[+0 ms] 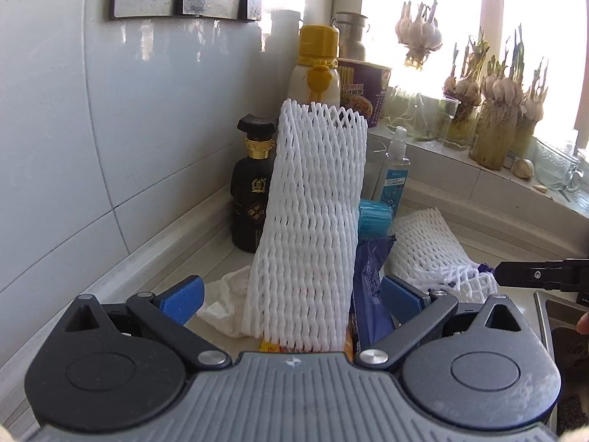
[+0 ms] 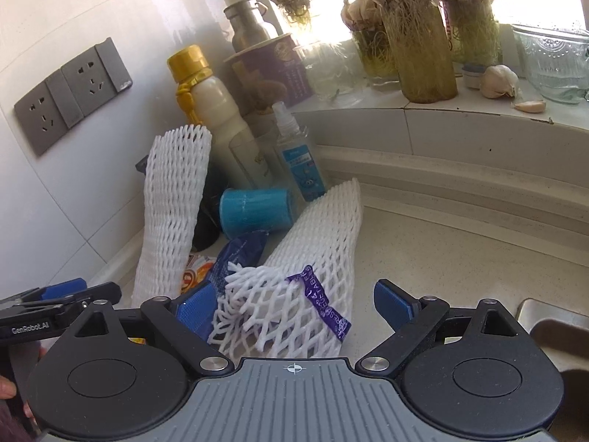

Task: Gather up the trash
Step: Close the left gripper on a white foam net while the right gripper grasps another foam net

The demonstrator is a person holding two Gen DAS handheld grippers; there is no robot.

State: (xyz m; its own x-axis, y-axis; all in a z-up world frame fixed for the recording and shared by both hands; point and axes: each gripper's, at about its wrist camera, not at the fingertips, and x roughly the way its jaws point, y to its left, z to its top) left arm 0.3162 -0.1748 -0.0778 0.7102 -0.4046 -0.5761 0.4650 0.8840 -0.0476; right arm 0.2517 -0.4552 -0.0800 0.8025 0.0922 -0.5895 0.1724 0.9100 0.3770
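Note:
A tall white foam net sleeve [image 1: 313,221] stands upright between the open fingers of my left gripper [image 1: 292,298]; it also shows in the right wrist view [image 2: 171,213]. A blue snack wrapper [image 1: 370,287] and a crumpled white tissue [image 1: 224,302] lie beside it. A second foam net sleeve [image 2: 305,269] with a purple label [image 2: 325,305] lies on the counter between the open fingers of my right gripper [image 2: 294,309]; it also shows in the left wrist view [image 1: 427,246]. Neither gripper grips anything.
Against the wall stand a black bottle [image 1: 252,191], a yellow-capped bottle [image 1: 318,70], a spray bottle [image 2: 298,151], a blue roll [image 2: 254,208] and a purple cup [image 1: 364,88]. Garlic jars [image 2: 423,48] line the sill. A sink [image 2: 552,316] is at right.

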